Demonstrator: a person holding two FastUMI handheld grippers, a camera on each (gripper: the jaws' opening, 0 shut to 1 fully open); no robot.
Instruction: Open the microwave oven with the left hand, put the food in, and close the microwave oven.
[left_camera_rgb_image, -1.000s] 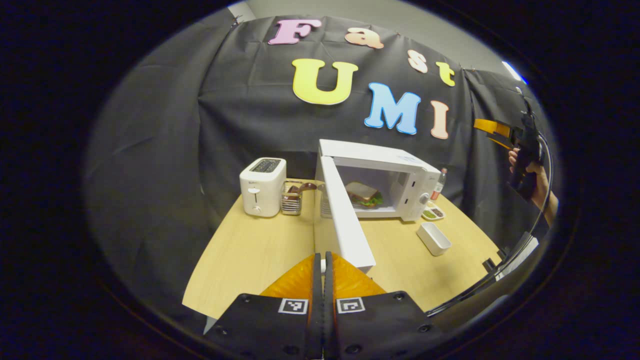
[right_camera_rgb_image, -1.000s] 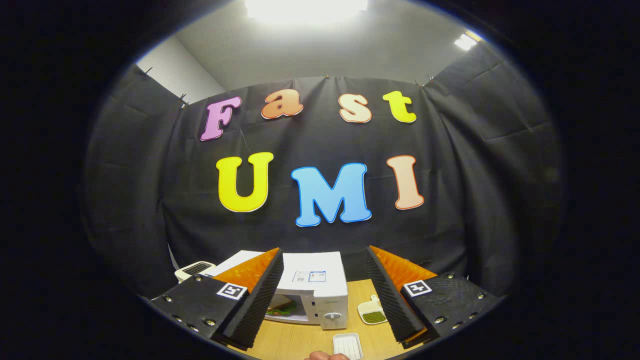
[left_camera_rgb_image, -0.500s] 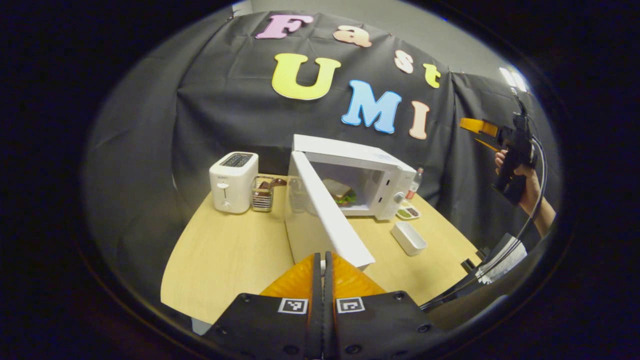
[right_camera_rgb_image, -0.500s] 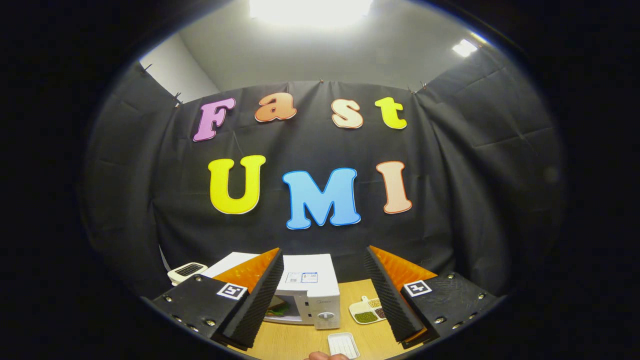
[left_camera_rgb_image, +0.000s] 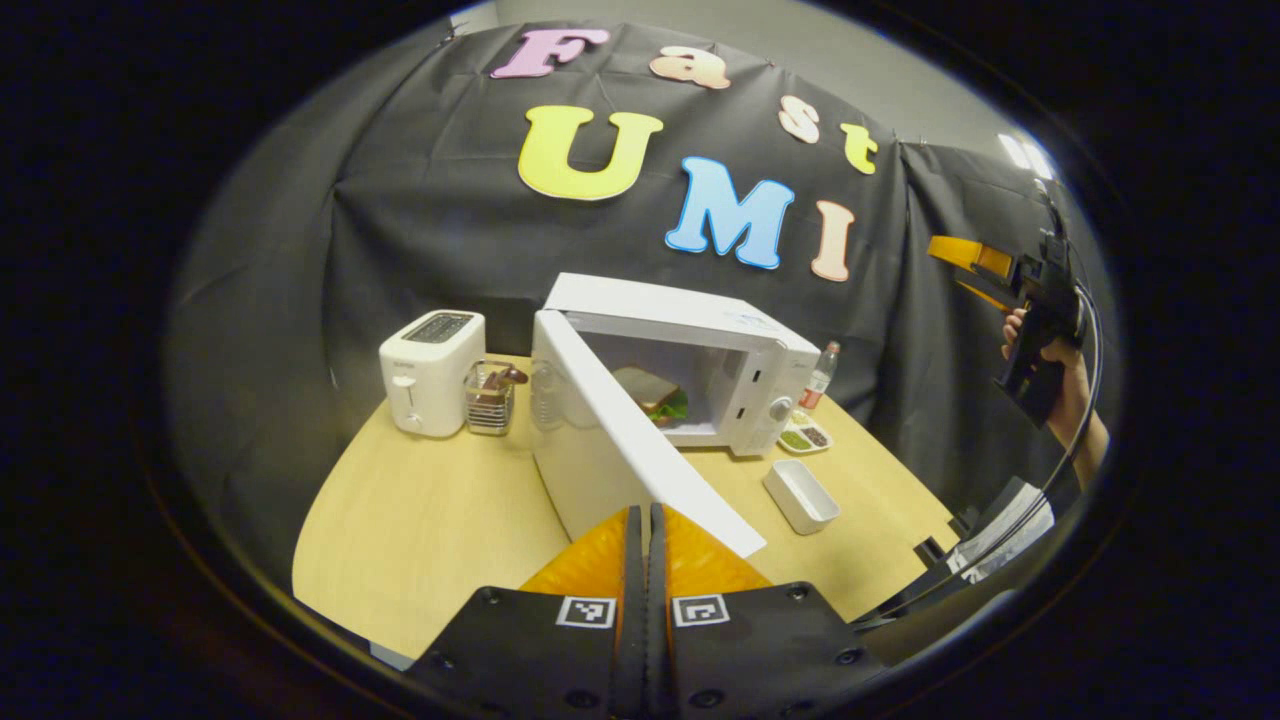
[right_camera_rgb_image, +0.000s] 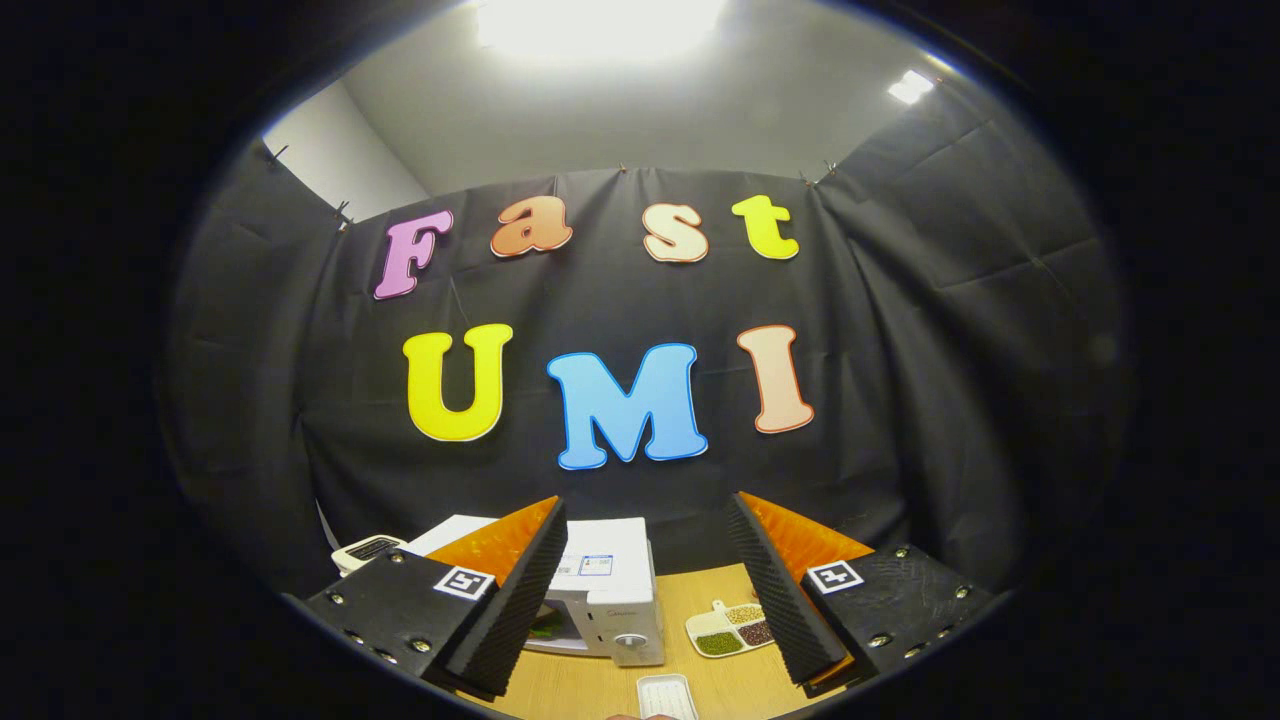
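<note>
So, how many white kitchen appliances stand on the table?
2: the toaster at the table's far left, and the microwave to its right, door open.

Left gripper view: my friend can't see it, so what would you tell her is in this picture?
A white microwave sits on a wooden table with its door swung open and a sandwich inside. The left tool, fingers closed together, points at the door's edge. A toaster stands to the left and a small white tray to the right.
</note>
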